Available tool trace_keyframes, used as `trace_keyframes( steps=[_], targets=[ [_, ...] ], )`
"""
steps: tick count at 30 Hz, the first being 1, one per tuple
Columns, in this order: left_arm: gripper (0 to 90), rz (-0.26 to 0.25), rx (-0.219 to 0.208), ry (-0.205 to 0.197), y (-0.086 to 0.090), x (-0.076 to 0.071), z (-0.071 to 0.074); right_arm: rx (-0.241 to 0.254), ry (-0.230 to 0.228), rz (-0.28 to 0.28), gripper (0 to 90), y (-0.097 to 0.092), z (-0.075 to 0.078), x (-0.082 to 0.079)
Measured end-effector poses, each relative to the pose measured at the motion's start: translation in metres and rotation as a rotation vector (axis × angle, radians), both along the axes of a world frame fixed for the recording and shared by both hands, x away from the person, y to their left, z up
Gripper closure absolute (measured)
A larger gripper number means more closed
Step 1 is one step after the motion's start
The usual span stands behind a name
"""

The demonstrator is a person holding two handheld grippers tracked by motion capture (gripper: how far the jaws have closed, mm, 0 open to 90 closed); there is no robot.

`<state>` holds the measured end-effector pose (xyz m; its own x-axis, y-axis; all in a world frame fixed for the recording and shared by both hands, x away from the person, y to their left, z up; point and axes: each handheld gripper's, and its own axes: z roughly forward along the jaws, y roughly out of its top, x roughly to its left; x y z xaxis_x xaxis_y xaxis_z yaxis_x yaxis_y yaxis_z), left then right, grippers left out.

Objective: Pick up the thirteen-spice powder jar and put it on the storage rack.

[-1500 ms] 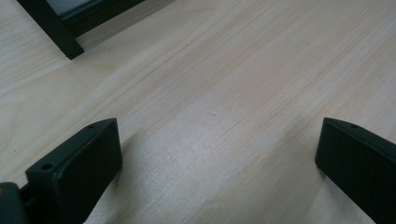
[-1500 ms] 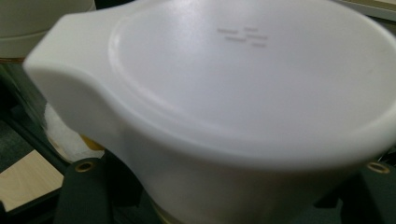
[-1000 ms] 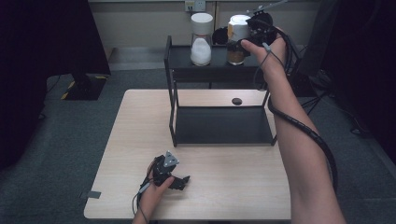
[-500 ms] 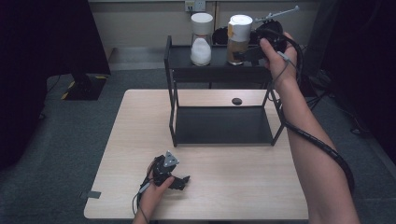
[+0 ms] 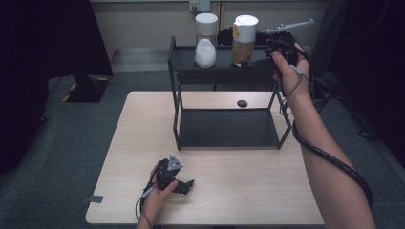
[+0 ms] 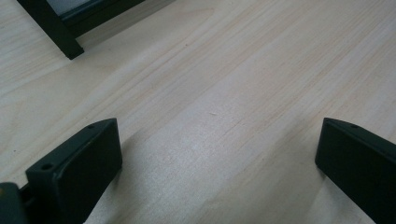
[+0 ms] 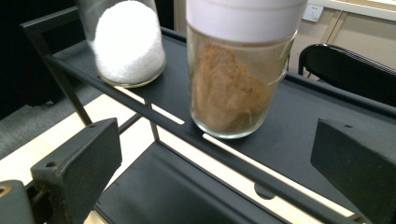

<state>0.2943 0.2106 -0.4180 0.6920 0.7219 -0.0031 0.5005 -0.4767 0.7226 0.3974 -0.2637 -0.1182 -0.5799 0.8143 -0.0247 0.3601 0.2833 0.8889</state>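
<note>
Left hand-held gripper (image 5: 184,185) is rested on the light wooden table (image 5: 239,191), jaws wide, nothing between them, well apart from the rack. Right hand-held gripper (image 5: 260,59), jaws just opened wide and empty, is held beside the upright glass jar of brown powder with white lid (image 7: 236,70) on the black metal rack's top shelf (image 7: 299,135). Jar lies straight ahead between the jaws, untouched; white-powder jar (image 7: 126,42) stands beyond.

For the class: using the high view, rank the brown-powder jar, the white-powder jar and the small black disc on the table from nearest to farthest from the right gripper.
1. Brown-powder glass jar, top shelf, beside the right gripper.
2. White-powder glass jar, further left on the shelf.
3. Small black disc, down on the wooden table.
</note>
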Motion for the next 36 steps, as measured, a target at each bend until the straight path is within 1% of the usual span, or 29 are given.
trace_keyframes(
  steps=[5,8,10,11,13,18,20,21,27,29,34,36],
  targets=[
    [0.0,0.002,-0.003,-0.001,0.0,0.0,0.0,-0.008,-0.006,0.016,0.8,-0.005,-0.012,-0.01],
    [0.0,0.002,-0.003,-0.001,0.0,0.0,0.0,-0.016,-0.005,0.023,0.8,-0.007,-0.017,-0.014],
    [0.0,0.002,-0.003,-0.001,0.0,0.0,0.0,-0.008,-0.009,0.034,0.8,-0.011,-0.024,-0.02],
    [0.0,0.002,-0.003,-0.001,0.0,0.0,0.0,-0.008,-0.009,0.034,0.8,-0.011,-0.024,-0.02],
    [0.0,0.002,-0.003,-0.001,0.0,0.0,0.0,-0.012,-0.009,0.035,0.7,-0.012,-0.029,-0.025],
    [0.0,0.002,-0.003,-0.001,0.0,0.0,-0.001,-0.005,0.0,0.062,0.7,-0.017,-0.044,-0.031],
    [0.0,0.002,-0.003,-0.001,0.0,0.0,0.0,0.001,0.004,0.074,0.7,-0.019,-0.051,-0.033],
    [0.0,0.002,-0.003,-0.001,0.0,0.0,-0.001,0.013,0.01,0.079,0.7,-0.021,-0.056,-0.035],
    [0.0,0.002,-0.004,-0.003,0.0,0.0,-0.001,0.016,0.026,0.095,1.2,-0.025,-0.078,-0.041],
    [0.0,0.002,-0.004,-0.003,0.0,0.0,-0.001,0.011,0.04,0.102,1.2,-0.026,-0.09,-0.042],
    [0.0,0.003,-0.005,-0.002,0.0,-0.001,-0.001,0.031,0.061,0.115,1.4,-0.029,-0.113,-0.043],
    [0.0,0.002,-0.002,-0.002,0.0,0.0,-0.001,0.028,0.072,0.13,1.9,-0.03,-0.122,-0.042]
  ],
)
